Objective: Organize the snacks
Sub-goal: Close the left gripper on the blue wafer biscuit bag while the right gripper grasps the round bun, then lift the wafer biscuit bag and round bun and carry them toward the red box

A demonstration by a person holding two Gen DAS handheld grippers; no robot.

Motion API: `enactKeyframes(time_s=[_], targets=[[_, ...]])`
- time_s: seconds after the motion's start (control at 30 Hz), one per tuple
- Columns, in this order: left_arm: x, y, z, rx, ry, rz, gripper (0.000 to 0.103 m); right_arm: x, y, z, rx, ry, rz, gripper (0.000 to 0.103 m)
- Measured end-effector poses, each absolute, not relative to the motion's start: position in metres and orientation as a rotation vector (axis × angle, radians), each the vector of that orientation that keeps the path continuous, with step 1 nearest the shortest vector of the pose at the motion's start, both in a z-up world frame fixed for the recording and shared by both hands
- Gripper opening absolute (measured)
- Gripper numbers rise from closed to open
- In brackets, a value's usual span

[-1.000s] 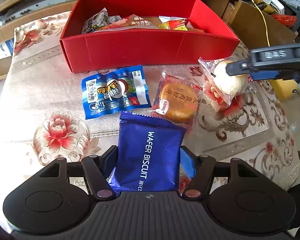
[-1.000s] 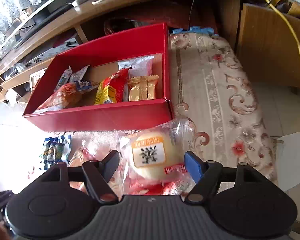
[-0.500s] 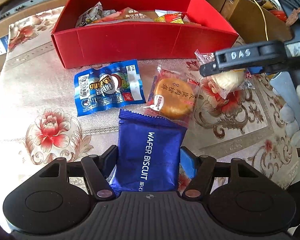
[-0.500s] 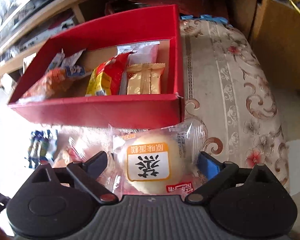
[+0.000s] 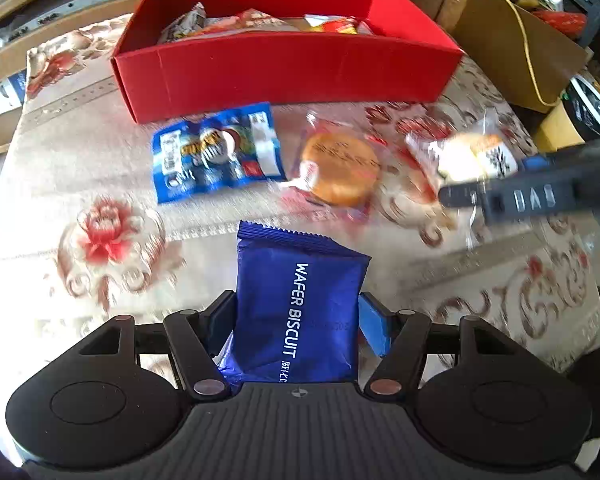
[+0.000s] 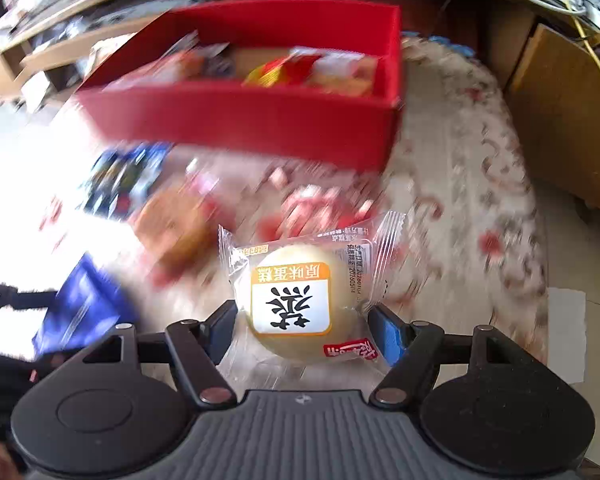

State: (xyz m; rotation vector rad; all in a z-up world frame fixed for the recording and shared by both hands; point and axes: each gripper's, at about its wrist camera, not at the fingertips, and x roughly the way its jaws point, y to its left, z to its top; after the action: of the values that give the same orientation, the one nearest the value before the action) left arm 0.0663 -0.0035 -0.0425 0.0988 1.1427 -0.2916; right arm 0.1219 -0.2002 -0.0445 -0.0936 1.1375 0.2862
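- The left gripper [image 5: 298, 314] has its fingers [image 5: 374, 330] closed on a blue wafer packet [image 5: 298, 312], held above the counter [image 5: 100, 184] in front of the red box [image 5: 284, 72].
- The right gripper [image 6: 302, 326] has just been narrowing its fingers [image 6: 386, 334] round a wrapped cake [image 6: 300, 300]; they now pinch its wrapper on both sides, in front of the box's right end.
- Between the box and the wafer packet lie a blue snack bag [image 5: 216, 150] and a round orange pastry [image 5: 340, 168].
- The box already has several packets inside.

"WAFER BISCUIT" on blue pkt [image 5: 296, 312], prob. "DAS" on right tongs [image 5: 480, 184]
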Motion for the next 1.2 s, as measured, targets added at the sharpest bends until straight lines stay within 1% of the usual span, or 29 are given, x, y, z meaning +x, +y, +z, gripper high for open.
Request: enactKeyframes(time_s=[0.2,0.27,0.3,0.4,0.47,0.53,0.57,0.6,0.77,0.93,0.97,1.0,1.03,1.07,1.13,1.2], targets=[[0.055,-0.008,-0.046,0.129,1.142,-0.290,0.072,0.098,-0.190,-0.052,-0.150,1.140,0.287,0.075],[0.054,-0.010,-0.048,0.147,1.135,-0.283,0.074,0.100,-0.191,-0.057,-0.144,1.153,0.276,0.077],[0.054,-0.011,-0.049,0.156,1.132,-0.277,0.077,0.101,-0.191,-0.059,-0.150,1.155,0.271,0.079],[0.053,-0.014,-0.052,0.192,1.126,-0.270,0.082,0.099,-0.190,-0.061,-0.156,1.141,0.268,0.084],[0.053,-0.018,-0.055,0.217,1.123,-0.272,0.085,0.101,-0.191,-0.063,-0.148,1.139,0.266,0.091],[0.051,-0.021,-0.056,0.244,1.118,-0.275,0.088,0.101,-0.190,-0.064,-0.150,1.141,0.276,0.095],[0.052,-0.022,-0.057,0.251,1.114,-0.269,0.089,0.101,-0.189,-0.066,-0.158,1.142,0.283,0.100],[0.052,-0.021,-0.057,0.248,1.116,-0.265,0.090,0.101,-0.187,-0.067,-0.166,1.149,0.284,0.103],[0.053,-0.020,-0.059,0.253,1.120,-0.257,0.093,0.104,-0.188,-0.070,-0.143,1.161,0.263,0.103],[0.052,-0.020,-0.059,0.258,1.121,-0.259,0.094,0.101,-0.188,-0.069,-0.144,1.150,0.258,0.103],[0.051,-0.020,-0.058,0.257,1.120,-0.259,0.093,0.100,-0.188,-0.067,-0.149,1.146,0.258,0.099],[0.051,-0.019,-0.058,0.254,1.120,-0.260,0.091,0.099,-0.187,-0.065,-0.151,1.141,0.261,0.095],[0.050,-0.020,-0.057,0.253,1.119,-0.261,0.088,0.097,-0.186,-0.063,-0.149,1.136,0.262,0.086],[0.049,-0.020,-0.056,0.250,1.117,-0.263,0.085,0.096,-0.186,-0.061,-0.143,1.130,0.265,0.081],[0.047,-0.020,-0.053,0.241,1.111,-0.263,0.073,0.094,-0.184,-0.059,-0.146,1.128,0.264,0.078],[0.046,-0.020,-0.051,0.236,1.110,-0.259,0.072,0.090,-0.180,-0.056,-0.165,1.115,0.262,0.077]])
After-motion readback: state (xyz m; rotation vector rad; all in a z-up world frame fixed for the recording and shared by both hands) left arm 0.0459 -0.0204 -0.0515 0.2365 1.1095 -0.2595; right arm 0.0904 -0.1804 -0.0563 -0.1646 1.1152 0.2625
